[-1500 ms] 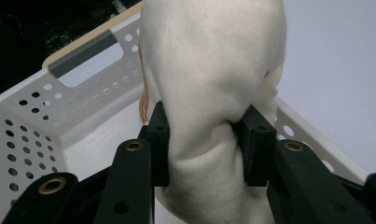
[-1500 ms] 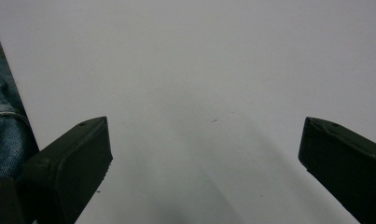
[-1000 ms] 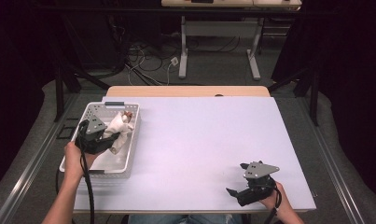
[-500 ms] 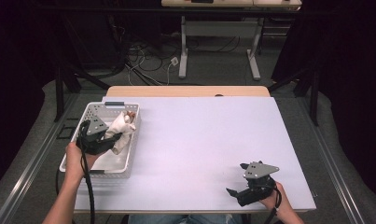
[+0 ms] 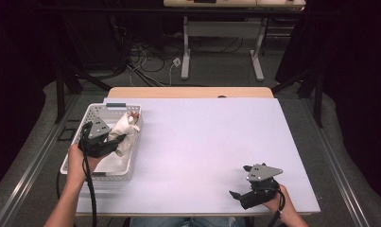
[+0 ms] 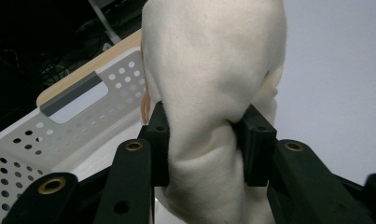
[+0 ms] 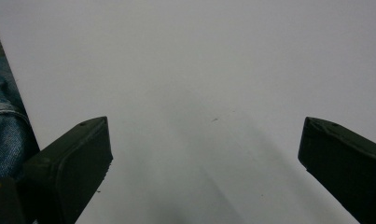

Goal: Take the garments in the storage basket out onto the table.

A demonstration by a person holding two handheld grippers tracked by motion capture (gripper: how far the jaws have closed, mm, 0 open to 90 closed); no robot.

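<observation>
Slight shift since earlier frame: left gripper (image 5: 116, 142) carries soft white plush toy (image 6: 213, 93) a little further, above white perforated plastic basket (image 5: 100, 174). Left fingers (image 6: 158, 140) pinch toy's yielding fabric between them. Right gripper (image 5: 239, 195) idle on pale matte desk (image 5: 216, 137), fingers wide, empty. Advice: lift clear of basket rim before moving sideways; keep squeeze steady.

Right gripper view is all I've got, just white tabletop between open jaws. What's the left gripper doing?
Observer: The left gripper is shut on a white soft toy.
Operator: Where is that?
Observer: In the high view the toy is over a white basket at the table's left edge.
Operator: And my gripper?
Observer: The right gripper is near the table's front right corner, far from the basket.
</observation>
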